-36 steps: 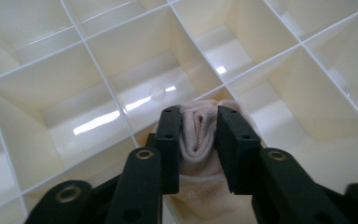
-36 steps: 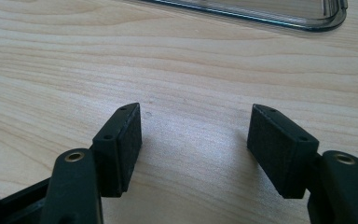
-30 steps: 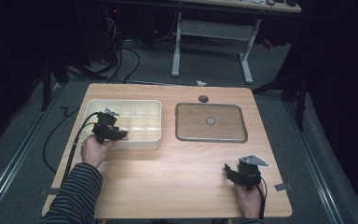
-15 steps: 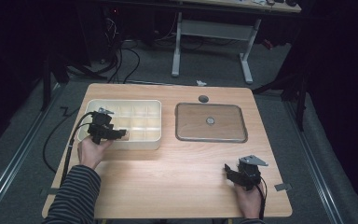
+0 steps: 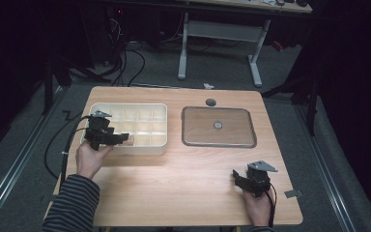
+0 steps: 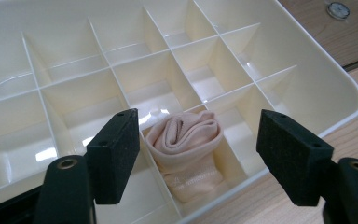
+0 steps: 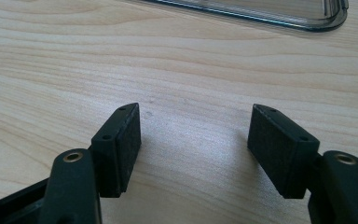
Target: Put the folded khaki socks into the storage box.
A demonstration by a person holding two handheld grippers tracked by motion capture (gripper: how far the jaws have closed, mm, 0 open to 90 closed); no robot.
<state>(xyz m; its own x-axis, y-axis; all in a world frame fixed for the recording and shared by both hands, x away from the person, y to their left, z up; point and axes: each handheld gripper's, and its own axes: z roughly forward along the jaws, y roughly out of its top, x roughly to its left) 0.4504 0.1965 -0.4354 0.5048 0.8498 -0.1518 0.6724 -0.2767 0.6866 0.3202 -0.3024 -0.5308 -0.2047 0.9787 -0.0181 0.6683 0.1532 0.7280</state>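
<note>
- Rolled pink sock (image 6: 186, 142) sits in a near-row cell of the cream divider tray (image 6: 307, 84), long axis running near to far.
- Left fingers (image 6: 114, 154) have just been opening; spread, above the sock, not touching.
- Right fingers (image 7: 121, 144) spread over bare wooden worktop (image 7: 191, 70), well apart.
- Sock soft knit; tray hard, glossy plastic.

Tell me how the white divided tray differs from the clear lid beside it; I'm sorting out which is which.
The white divided tray is opaque with tall walls and many compartments; the clear lid is see-through, flat and undivided. The tray holds a rolled pink sock; the lid holds nothing. Both are rounded rectangles lying on the wooden table.
</note>
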